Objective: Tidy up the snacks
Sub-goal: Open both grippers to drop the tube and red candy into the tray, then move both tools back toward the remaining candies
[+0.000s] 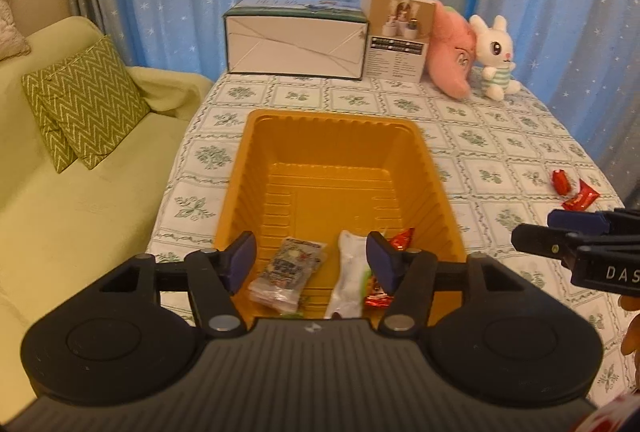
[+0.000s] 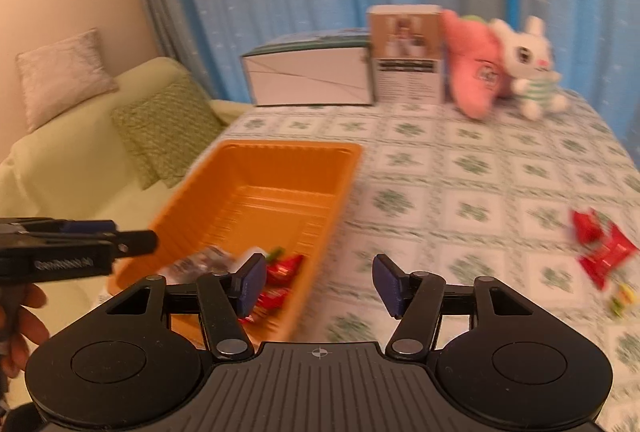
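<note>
An orange plastic tray [image 1: 332, 135] sits on the floral tablecloth; it also shows in the right wrist view [image 2: 256, 159]. In its near end lie a clear printed packet [image 1: 286, 274], a white wrapped snack [image 1: 349, 274] and red candies [image 1: 402, 238]. My left gripper [image 1: 312, 264] is open and empty, hovering over these snacks. My right gripper [image 2: 318, 282] is open and empty, above the table just right of the tray; its fingers show at the right in the left wrist view [image 1: 560, 232]. Two red snack packets [image 2: 600, 248] lie on the table to the right, also seen in the left wrist view [image 1: 576, 191].
A white box [image 1: 296, 39], a smaller brown box [image 1: 396, 31], a pink plush [image 1: 450, 51] and a white bunny plush [image 1: 496, 55] stand along the table's far edge. A green sofa with a zigzag cushion [image 1: 80, 103] is left of the table. Blue curtains hang behind.
</note>
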`<state>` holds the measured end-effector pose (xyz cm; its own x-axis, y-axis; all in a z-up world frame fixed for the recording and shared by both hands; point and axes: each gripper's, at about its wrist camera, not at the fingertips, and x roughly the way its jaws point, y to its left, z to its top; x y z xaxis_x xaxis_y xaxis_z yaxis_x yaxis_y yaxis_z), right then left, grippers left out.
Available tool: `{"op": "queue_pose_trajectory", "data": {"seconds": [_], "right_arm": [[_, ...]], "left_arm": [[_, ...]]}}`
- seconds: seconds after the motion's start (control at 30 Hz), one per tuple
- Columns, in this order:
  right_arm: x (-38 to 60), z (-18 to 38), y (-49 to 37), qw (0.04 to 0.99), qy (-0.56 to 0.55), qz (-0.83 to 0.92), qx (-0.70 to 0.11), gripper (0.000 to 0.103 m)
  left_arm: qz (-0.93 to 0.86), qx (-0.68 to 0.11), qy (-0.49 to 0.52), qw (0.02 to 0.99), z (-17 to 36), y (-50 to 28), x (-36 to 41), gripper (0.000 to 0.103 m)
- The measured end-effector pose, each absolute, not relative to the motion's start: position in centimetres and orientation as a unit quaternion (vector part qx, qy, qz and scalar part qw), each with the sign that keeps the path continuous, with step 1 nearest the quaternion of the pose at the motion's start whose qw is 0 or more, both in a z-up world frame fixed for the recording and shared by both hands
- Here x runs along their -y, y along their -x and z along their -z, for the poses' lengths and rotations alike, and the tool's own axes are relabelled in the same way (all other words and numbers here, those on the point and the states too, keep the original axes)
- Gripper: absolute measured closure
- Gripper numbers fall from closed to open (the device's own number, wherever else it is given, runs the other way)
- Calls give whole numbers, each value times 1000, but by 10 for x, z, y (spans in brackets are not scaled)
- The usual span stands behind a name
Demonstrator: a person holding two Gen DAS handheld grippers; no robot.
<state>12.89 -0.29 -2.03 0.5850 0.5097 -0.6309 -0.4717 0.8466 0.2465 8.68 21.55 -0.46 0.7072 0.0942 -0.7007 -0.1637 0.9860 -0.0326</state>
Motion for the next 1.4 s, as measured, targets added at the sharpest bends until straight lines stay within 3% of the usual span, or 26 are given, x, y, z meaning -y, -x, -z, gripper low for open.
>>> {"op": "queue_pose_trajectory", "data": {"seconds": [0.8,1.4], "right_arm": [[210,12,-67,925,-70,-79,-366,41],[254,26,-71,925,-85,-41,-368,41]], "left_arm": [[67,-375,18,925,-1,-85,-34,44],[99,-393,-3,914,14,-109,20,44]]}}
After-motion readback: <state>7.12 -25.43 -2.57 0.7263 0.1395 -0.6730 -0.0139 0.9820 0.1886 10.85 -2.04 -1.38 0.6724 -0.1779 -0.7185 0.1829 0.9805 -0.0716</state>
